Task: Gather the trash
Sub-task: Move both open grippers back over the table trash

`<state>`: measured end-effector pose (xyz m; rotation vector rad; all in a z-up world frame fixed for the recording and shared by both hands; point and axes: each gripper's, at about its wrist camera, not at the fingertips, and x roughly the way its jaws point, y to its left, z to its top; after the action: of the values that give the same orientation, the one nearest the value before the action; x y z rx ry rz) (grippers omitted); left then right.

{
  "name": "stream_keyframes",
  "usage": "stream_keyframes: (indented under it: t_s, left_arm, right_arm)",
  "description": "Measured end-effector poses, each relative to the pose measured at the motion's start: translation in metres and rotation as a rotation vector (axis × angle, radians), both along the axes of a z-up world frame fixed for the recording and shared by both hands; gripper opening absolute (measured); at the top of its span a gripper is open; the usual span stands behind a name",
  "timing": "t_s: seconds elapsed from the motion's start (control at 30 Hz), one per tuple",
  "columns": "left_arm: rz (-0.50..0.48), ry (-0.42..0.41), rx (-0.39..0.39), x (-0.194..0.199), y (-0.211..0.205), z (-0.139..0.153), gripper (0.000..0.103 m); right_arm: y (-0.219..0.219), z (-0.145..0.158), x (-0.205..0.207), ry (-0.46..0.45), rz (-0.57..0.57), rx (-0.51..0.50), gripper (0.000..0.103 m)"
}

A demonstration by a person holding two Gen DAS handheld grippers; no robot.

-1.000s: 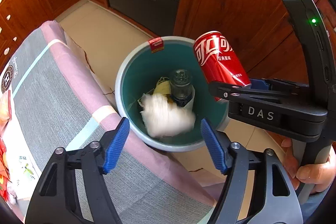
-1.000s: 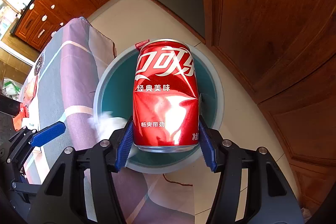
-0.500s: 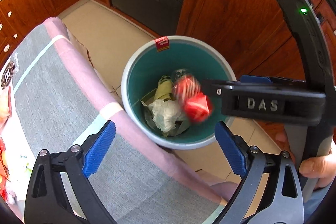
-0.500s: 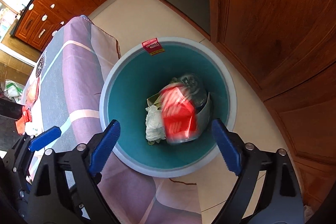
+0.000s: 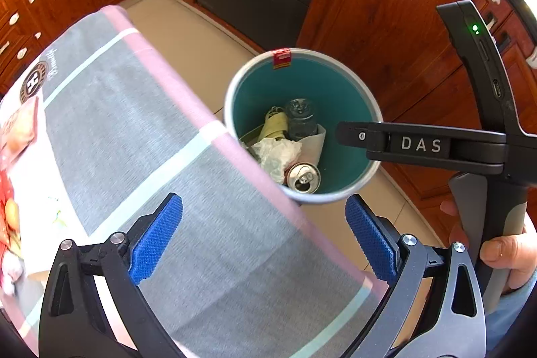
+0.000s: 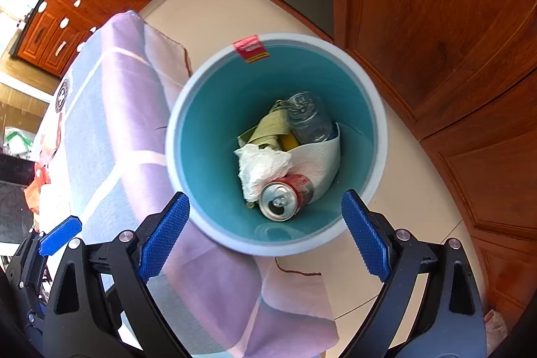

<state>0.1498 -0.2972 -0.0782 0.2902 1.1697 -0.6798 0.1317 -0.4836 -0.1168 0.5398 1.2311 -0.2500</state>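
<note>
A round bin (image 6: pixel 377 136) with a teal inside and grey rim stands on the floor by the table; it also shows in the left wrist view (image 5: pixel 369 109). In it lie a red cola can (image 6: pixel 285 197), top up (image 5: pixel 303 177), crumpled white tissue (image 6: pixel 261 166), a clear plastic bottle (image 6: pixel 307 116), paper and a yellowish wrapper. My right gripper (image 6: pixel 265 237) is open and empty, above the bin's near rim. My left gripper (image 5: pixel 263 239) is open and empty over the table edge. The right gripper's body (image 5: pixel 419 145) shows at right in the left wrist view.
The table carries a grey and pink striped cloth (image 5: pixel 134 130) whose corner hangs beside the bin (image 6: pixel 134 96). Colourful packets (image 5: pixel 10 190) lie at the table's left. Wooden cabinets (image 6: pixel 436 22) stand behind the bin, on a beige tiled floor (image 5: pixel 188 29).
My right gripper opened and dropped the cola can, which fell into the bin and now rests on the trash. My left gripper drew back over the table.
</note>
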Motion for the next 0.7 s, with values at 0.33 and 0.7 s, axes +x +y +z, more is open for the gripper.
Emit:
stream_keyframes:
  t_s: [0.33,0.7]
  left_arm:
    - [0.075,-0.029,-0.036,-0.012,0.062,0.022,0.098]
    - [0.226,-0.067,-0.074,-0.013,0.161,0.041,0.098]
  right_arm:
    - [0.054,0.030,0.000,-0.031,0.076,-0.038,0.088]
    - [0.140,0.054,0.015,-0.044,0.209,-0.082,0.088]
